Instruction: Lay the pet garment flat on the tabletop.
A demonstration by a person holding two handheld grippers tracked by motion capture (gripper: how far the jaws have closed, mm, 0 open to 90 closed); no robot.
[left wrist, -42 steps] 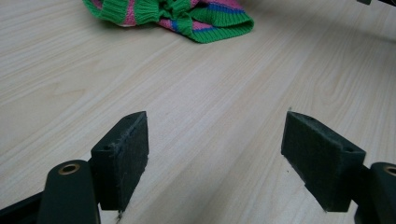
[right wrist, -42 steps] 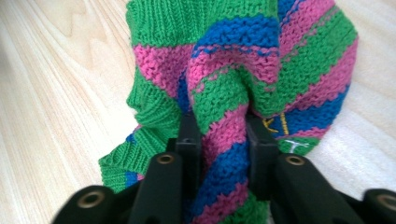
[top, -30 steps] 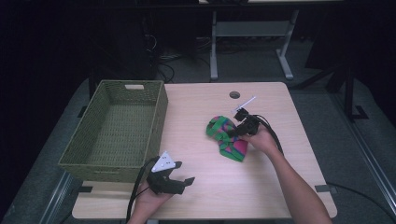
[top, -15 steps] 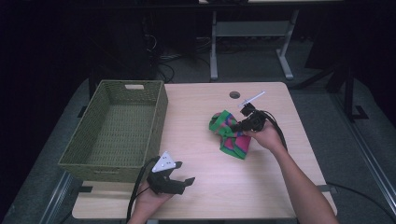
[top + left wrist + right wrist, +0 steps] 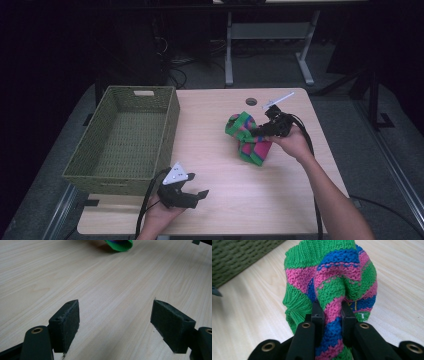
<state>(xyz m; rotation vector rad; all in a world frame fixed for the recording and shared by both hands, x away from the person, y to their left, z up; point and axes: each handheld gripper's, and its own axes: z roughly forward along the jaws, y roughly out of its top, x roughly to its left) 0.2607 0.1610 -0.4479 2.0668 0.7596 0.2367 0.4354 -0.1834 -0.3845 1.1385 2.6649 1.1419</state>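
The knitted piece (image 5: 332, 285), striped green, pink and blue, looked soft and light, the sort of thing that folds and sags wherever it is not supported (nothing stiff in it at all). A pinch on a gathered fold would probably serve best, since a single thin layer could slip out of the yarn's stretch. The right gripper (image 5: 261, 131) had done just that: its jaws stood narrow, pressed on a bunched ridge of the knit, which rose straight ahead of the pads and spilled out to either side and below them. In the high view the garment (image 5: 248, 139) hung from that grip with its lower end at the table (image 5: 215, 150), just beside the hand and well apart from the woven basket (image 5: 125, 135). The left gripper (image 5: 115, 325) rested with jaws wide and nothing between them; a green hem (image 5: 118, 244) lay far ahead of it.
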